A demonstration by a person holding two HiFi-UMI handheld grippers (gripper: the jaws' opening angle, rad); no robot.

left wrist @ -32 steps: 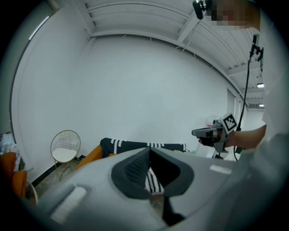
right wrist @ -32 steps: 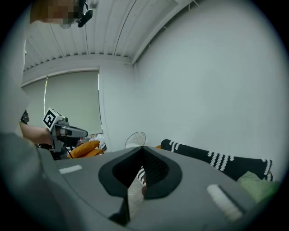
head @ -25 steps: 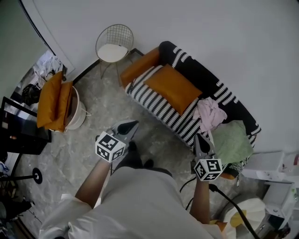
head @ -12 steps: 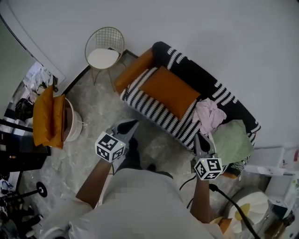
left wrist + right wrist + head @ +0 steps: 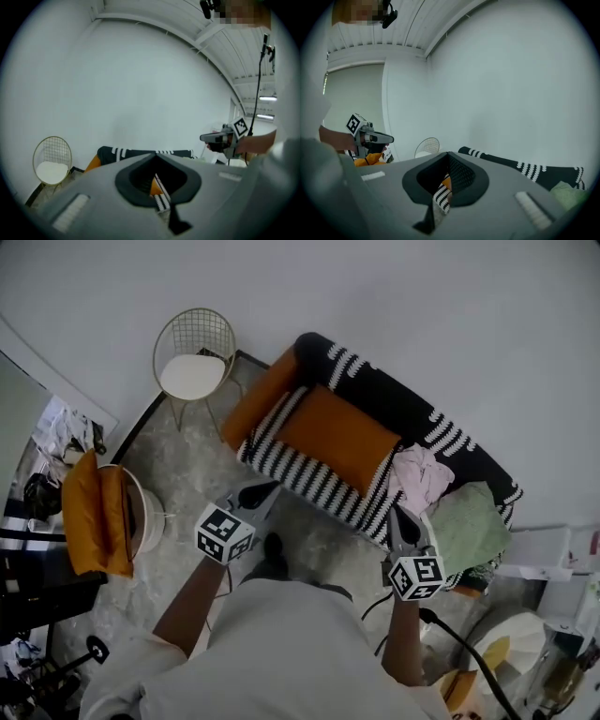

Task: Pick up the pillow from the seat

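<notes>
The striped sofa [image 5: 309,479] is faced, with the orange pillow [image 5: 337,435] laid flat on its seat. The left gripper [image 5: 268,489] and right gripper [image 5: 397,514] are held short of it, jaws pressed together and empty, presumably because nothing is within reach yet.

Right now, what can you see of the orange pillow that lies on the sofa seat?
The orange pillow is a plump rectangle with a smooth, slightly shiny cover, perhaps leather-like. It lies flat on the striped seat, with its far edge against the black backrest. Its right corner reaches the pink cloth; whether they touch is unclear. Nothing holds it.
</notes>
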